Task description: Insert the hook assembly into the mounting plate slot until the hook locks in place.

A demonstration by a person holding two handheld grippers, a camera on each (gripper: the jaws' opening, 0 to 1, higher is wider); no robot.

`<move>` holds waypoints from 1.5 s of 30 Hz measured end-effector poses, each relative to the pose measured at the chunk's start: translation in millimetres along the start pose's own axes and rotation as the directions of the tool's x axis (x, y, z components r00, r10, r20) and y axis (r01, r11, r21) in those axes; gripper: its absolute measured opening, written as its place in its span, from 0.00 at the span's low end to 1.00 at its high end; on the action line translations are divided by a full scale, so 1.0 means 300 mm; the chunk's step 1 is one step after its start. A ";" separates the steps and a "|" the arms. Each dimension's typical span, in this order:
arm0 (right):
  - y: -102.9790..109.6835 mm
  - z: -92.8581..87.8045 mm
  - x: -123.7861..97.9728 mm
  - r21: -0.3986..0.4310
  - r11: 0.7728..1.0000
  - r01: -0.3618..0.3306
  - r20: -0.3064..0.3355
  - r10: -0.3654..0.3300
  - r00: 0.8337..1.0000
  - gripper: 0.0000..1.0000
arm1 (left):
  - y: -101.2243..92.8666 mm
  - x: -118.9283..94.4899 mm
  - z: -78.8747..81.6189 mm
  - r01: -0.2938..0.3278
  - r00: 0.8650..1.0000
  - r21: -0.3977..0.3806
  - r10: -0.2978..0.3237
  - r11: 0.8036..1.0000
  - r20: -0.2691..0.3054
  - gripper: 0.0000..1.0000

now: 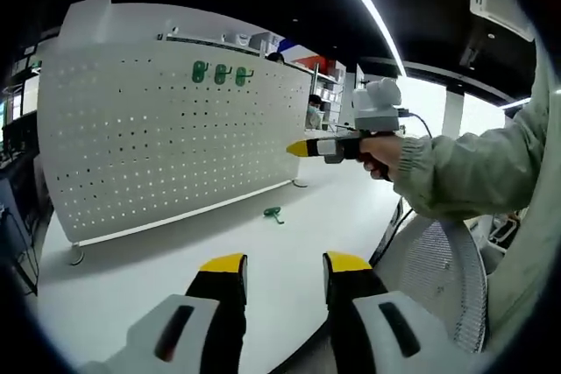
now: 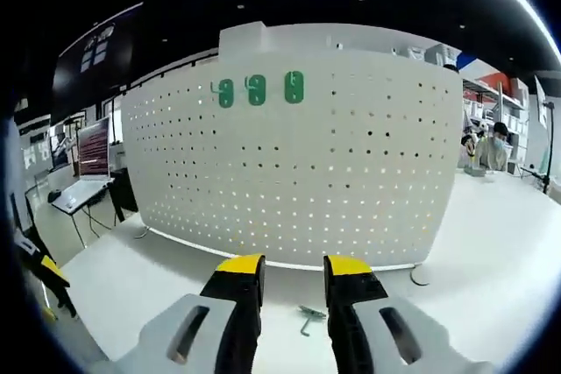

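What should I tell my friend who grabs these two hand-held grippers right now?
Left hand-held gripper: open, empty, above the white table.
Right hand-held gripper: open, empty, facing the pegboard.
Three green hooks already hang near the pegboard's top.
One loose green hook lies on the table in front of the pegboard.
Left to do: pick it up and lock it into a slot.

My left view looks obliquely along the pegboard (image 1: 166, 146) from the surface's (image 1: 289, 251) near edge; my right view faces it squarely, nearer. Both share board and surface.
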State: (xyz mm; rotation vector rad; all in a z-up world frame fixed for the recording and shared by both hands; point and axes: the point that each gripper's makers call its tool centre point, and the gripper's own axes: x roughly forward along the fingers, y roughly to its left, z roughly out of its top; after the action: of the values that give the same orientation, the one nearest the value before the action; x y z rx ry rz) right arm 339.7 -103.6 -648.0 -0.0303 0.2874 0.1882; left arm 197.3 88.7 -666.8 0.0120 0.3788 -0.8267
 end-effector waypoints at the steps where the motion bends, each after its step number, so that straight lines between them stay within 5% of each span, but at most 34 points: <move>1: 0.001 -0.006 -0.006 0.000 1.000 -0.002 -0.003 0.002 1.000 0.25 | 0.000 0.000 0.001 0.000 1.000 0.001 0.000 1.000 0.002 0.36; 12: 0.045 -0.084 -0.086 0.018 0.999 -0.036 -0.046 0.037 0.998 0.26 | -0.001 -0.001 0.005 -0.003 1.000 0.009 0.003 1.000 0.005 0.36; 26: 0.083 -0.077 -0.194 0.015 0.996 -0.083 -0.039 0.084 0.996 0.27 | -0.018 0.019 0.015 0.018 1.000 0.016 -0.018 1.000 0.004 0.36; 45: 0.093 -0.174 -0.302 0.059 0.991 -0.120 -0.136 0.127 0.983 0.38 | -0.030 0.067 0.047 0.048 0.999 0.038 -0.048 0.998 0.004 0.36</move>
State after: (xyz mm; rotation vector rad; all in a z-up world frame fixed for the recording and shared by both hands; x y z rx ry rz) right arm 234.6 -95.6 -672.4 0.0246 0.4341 0.3030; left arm 207.8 65.9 -659.0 0.0359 0.3601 -0.8810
